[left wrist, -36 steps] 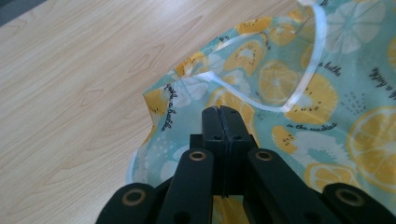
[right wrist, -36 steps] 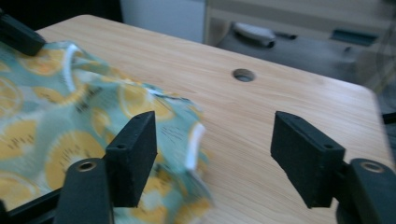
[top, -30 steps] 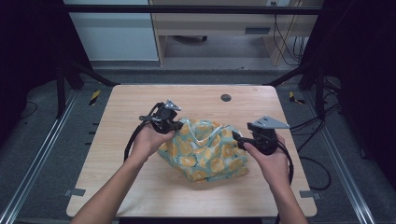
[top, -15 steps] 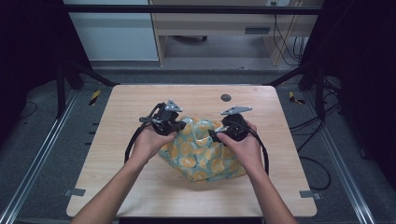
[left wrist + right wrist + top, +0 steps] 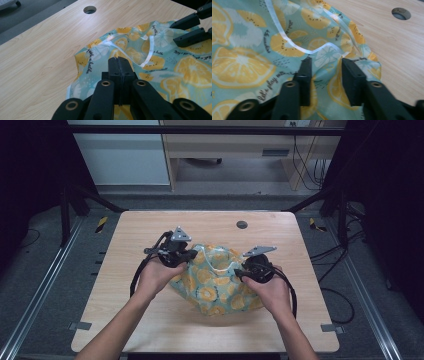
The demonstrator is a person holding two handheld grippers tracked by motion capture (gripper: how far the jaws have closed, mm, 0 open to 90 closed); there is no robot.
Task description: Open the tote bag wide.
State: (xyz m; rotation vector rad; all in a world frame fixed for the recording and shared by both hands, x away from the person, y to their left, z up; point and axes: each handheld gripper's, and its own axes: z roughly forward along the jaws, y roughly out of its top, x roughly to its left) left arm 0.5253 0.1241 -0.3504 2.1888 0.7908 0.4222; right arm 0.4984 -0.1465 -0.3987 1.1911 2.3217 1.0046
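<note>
A pale wooden surface (image 5: 150, 320) with a round cable hole (image 5: 242, 224) near its far edge stands over a grey floor, dark frame rails at either side. In the middle lies a crumpled bag (image 5: 215, 282) of teal cloth printed with yellow lemon slices, its white handle (image 5: 147, 53) looping on top. The left gripper (image 5: 181, 256) sits at the bag's left edge, jaws pressed together with a fold of the cloth pinched between them. The right gripper (image 5: 245, 274) rests at the bag's right side, jaws parted over the fabric just below the handle, gripping nothing.
</note>
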